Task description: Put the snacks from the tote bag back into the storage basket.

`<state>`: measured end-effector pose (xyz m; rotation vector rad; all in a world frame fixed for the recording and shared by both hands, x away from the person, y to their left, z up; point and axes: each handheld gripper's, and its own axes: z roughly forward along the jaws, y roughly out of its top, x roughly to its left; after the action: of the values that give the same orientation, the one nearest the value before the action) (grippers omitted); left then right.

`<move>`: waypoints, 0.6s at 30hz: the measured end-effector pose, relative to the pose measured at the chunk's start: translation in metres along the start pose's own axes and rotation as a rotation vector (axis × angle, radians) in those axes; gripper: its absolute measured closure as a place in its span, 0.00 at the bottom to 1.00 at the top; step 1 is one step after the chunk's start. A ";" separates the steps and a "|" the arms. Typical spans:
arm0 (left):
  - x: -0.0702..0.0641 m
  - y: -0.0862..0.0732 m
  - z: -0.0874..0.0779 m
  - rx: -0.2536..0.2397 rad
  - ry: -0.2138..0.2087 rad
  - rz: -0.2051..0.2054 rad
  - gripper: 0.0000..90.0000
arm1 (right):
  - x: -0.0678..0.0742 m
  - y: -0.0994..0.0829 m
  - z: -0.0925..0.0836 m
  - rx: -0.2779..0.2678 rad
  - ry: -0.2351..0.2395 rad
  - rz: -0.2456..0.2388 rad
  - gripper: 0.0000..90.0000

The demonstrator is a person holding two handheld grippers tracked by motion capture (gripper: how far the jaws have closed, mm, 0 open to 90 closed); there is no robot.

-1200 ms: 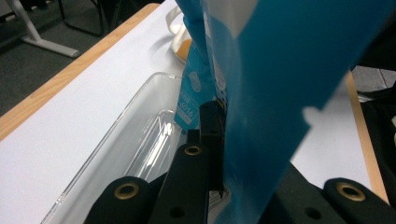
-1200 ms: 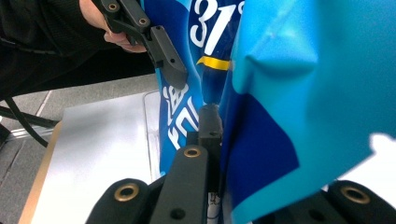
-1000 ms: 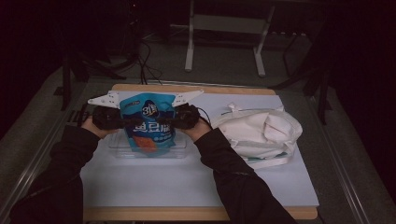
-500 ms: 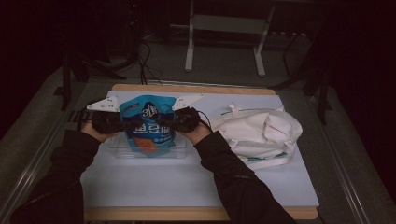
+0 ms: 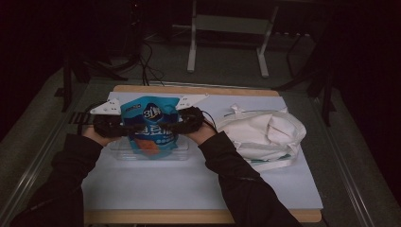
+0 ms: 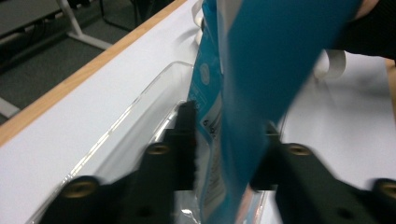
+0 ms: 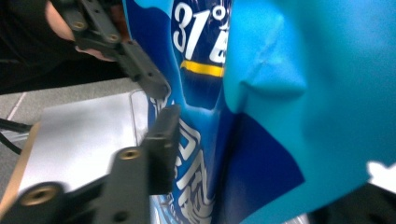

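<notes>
Both sets of jaws have just been opening, and my left gripper (image 5: pixel 124 126) and right gripper (image 5: pixel 171 126) now stand slack around the blue snack bag (image 5: pixel 150 124), upright in the clear tray (image 5: pixel 182 153). Placing looks done; I've yet to withdraw.

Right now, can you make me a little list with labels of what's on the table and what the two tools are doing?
Held thing: blue snack bag, standing upright between the two tools
Under it: clear plastic tray, with the bag's bottom inside
Left tool: at the bag's left edge, jaws have just been opening, bag between them
Right tool: at the bag's right edge, jaws have just been opening, bag between them
Also there: white cloth bag, lying to the right of the tray
Table: white top with a wooden edge
</notes>
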<state>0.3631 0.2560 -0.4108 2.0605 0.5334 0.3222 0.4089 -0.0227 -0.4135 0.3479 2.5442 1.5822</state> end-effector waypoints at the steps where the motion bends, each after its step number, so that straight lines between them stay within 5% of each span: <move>1: -0.001 0.000 0.000 0.004 0.000 -0.009 0.63 | 0.000 0.000 0.000 0.006 -0.002 0.003 0.46; 8: -0.001 0.002 0.001 -0.004 0.024 -0.076 0.28 | -0.003 -0.002 -0.004 0.007 -0.025 0.062 0.16; 10: -0.001 0.001 0.000 -0.001 0.014 -0.076 0.14 | -0.003 -0.002 -0.006 0.006 -0.059 0.041 0.15; 14: -0.002 -0.001 0.000 0.009 0.058 -0.098 0.02 | -0.004 -0.002 -0.013 -0.011 -0.052 0.046 0.16; 18: -0.006 -0.005 -0.001 0.019 0.099 -0.116 0.01 | -0.003 0.000 -0.019 -0.010 -0.063 0.067 0.16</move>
<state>0.3559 0.2559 -0.4152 2.0299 0.7156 0.3526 0.4076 -0.0398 -0.4050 0.4784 2.5018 1.5800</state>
